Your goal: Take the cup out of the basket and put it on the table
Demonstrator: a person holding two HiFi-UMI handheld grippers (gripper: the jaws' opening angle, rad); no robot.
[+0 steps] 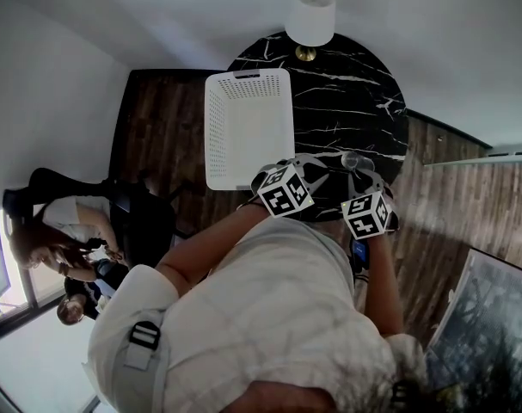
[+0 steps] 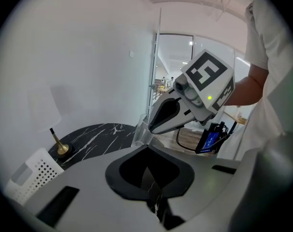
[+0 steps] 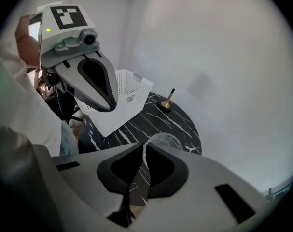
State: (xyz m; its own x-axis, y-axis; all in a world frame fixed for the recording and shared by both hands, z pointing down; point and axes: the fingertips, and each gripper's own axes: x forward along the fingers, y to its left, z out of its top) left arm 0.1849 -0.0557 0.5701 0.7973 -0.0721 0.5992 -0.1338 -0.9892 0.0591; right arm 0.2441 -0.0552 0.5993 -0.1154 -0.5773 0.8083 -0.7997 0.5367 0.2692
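Right gripper (image 3: 143,146) pinches the half-hidden wall of the clear cup (image 3: 168,140); left gripper (image 2: 146,149) closed on nothing

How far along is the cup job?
Done: the cup is out of the basket, which looks empty. In hand: the right gripper pinches its rim over the table. Remaining: release it; I cannot tell whether it already rests there.
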